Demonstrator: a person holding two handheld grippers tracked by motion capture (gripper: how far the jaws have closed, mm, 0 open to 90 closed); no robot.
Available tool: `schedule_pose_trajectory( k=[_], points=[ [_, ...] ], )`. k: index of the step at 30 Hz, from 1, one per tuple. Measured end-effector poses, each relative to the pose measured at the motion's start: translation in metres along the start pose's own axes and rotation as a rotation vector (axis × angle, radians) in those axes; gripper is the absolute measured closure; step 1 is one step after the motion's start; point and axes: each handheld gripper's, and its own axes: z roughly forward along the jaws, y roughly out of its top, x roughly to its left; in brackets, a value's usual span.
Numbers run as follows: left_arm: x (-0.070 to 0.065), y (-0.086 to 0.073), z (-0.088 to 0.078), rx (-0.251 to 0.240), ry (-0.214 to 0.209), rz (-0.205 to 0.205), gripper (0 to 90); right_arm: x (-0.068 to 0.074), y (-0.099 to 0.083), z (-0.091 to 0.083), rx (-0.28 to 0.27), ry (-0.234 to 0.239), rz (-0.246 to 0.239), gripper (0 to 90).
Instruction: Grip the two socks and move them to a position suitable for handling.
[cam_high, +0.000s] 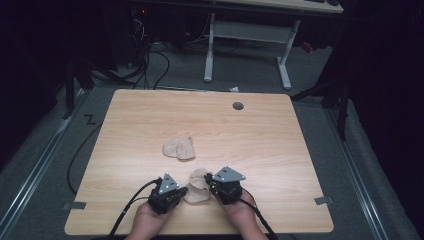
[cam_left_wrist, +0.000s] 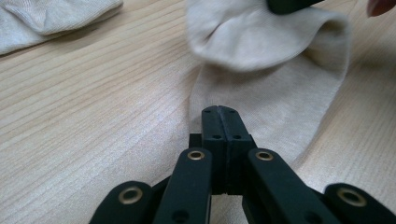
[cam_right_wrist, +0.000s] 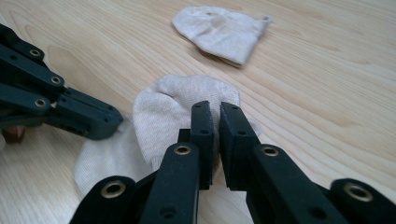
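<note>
Near the counter's (cam_high: 150, 125) front edge, beige sock (cam_high: 197, 186) between both tools: left tool (cam_left_wrist: 219, 114) clamped on its flat end, right tool (cam_right_wrist: 217, 126) pinching its raised cuff. Beyond that sock, second beige sock (cam_high: 179, 148) crumpled. No readable writing.

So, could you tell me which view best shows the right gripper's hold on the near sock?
The right gripper view: the right gripper pinches a fold of the near sock. The high view shows it small; the left gripper view shows the sock with one black jaw tip at the top edge.
</note>
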Motion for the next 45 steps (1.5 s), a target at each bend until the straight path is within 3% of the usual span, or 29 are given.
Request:
schedule_pose_trajectory(
  k=[4, 12, 19, 26, 29, 33, 34, 36, 40, 45],
  points=[
    [0.0, 0.0, 0.0, 0.0, 0.0, 0.001, 90.0, -0.008, -0.012, -0.011, -0.005, -0.005, 0.013, 84.8],
    [0.0, 0.0, 0.0, 0.0, 0.001, 0.0, 90.0, -0.013, -0.029, -0.014, 0.032, -0.04, 0.017, 83.4],
    [0.0, 0.0, 0.0, -0.001, 0.0, -0.001, 90.0, -0.013, -0.028, -0.016, 0.012, -0.043, 0.025, 83.0],
    [0.0, 0.0, 0.0, 0.0, 0.001, 0.001, 90.0, -0.002, -0.017, -0.013, 0.001, -0.001, 0.004, 80.2],
    [0.0, 0.0, 0.0, -0.001, 0.002, 0.001, 90.0, 0.011, 0.001, -0.002, -0.008, 0.042, -0.031, 76.9],
    [0.0, 0.0, 0.0, 0.0, 0.002, 0.001, 90.0, 0.02, 0.013, 0.011, -0.003, 0.049, -0.061, 75.6],
    [0.0, 0.0, 0.0, 0.0, 0.002, 0.001, 90.0, 0.023, 0.019, 0.021, 0.012, 0.053, -0.067, 73.0],
    [0.0, 0.0, 0.0, 0.002, 0.001, 0.002, 90.0, 0.024, 0.022, 0.027, 0.022, 0.051, -0.07, 71.4],
    [0.0, 0.0, 0.0, -0.001, -0.001, -0.002, 90.0, 0.023, 0.018, 0.046, 0.106, 0.043, -0.08, 65.2],
    [0.0, 0.0, 0.0, -0.002, 0.0, -0.003, 90.0, 0.022, 0.014, 0.052, 0.152, 0.038, -0.074, 63.9]
  ],
)
